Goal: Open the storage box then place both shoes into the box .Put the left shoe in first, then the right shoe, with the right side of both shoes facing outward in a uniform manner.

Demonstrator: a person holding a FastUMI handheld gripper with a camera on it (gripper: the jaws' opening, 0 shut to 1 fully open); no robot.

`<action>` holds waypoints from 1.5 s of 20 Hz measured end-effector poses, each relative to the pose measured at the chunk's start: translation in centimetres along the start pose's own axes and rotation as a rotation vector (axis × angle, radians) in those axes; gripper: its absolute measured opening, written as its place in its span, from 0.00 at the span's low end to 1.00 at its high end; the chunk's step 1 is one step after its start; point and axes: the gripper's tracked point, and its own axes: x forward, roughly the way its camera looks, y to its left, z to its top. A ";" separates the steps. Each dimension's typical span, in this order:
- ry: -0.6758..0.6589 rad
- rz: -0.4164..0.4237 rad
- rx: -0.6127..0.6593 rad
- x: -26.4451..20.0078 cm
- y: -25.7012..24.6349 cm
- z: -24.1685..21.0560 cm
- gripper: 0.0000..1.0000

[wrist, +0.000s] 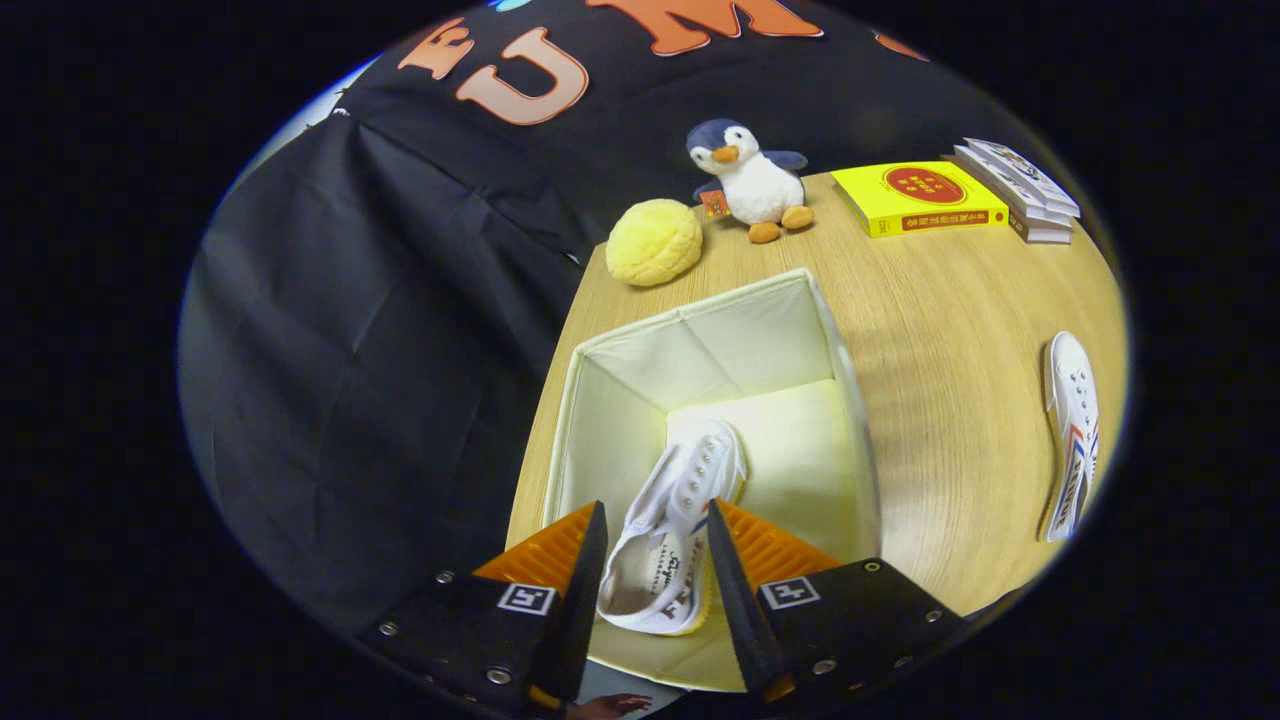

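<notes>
An open cream fabric storage box (745,335) stands on the wooden table just ahead of my fingers. My gripper (655,510) is shut on a white canvas shoe (690,480), holding it by the heel end. The shoe hangs inside the box mouth near its left wall, toe pointing down and away, with its opening facing me and lettering visible on its lining. The second white shoe (1070,430), with red and blue stripes on its side, lies on the table well to the right of the box.
Beyond the box sit a yellow round plush (654,241) and a penguin plush (752,180). A yellow book (920,197) and a stack of books (1020,185) lie at the far right. The table's left edge (560,330) runs close beside the box. A hand (610,705) shows below my fingers.
</notes>
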 end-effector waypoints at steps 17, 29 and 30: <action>-0.143 -0.286 0.048 -12.8 -25.5 0.9 0.80; -0.006 -0.466 0.028 -11.2 -38.8 -4.0 0.76; 0.008 -0.468 0.019 -10.7 -39.2 -4.2 0.73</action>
